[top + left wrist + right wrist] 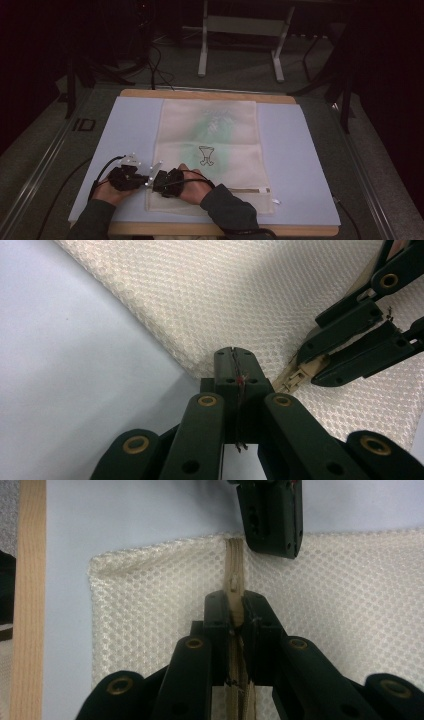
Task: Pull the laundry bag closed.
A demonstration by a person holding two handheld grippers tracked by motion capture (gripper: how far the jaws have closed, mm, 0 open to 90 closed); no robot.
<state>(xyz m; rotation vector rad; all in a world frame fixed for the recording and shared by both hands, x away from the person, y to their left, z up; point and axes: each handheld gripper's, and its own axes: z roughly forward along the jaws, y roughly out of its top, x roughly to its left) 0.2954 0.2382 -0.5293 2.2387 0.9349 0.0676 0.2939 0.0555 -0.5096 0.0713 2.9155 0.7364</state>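
Your right gripper (238,622) clamps the zipper pull (234,587); left gripper (235,371) pinches the mesh bag (220,300) edge. Keep the fabric taut and pull straight along the zipper.

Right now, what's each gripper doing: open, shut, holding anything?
Left gripper: jaws shut on the edge of the mesh bag, beside the zipper's end.
Right gripper: jaws shut on the zipper of the mesh bag.

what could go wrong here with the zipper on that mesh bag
The right tool is shut on the zipper at the mesh bag corner, with little tape showing between its tips, so it may slip off. The left tool pinches only the bag's edge; a pull could drag the bag across the blue mat rather than work the zipper.
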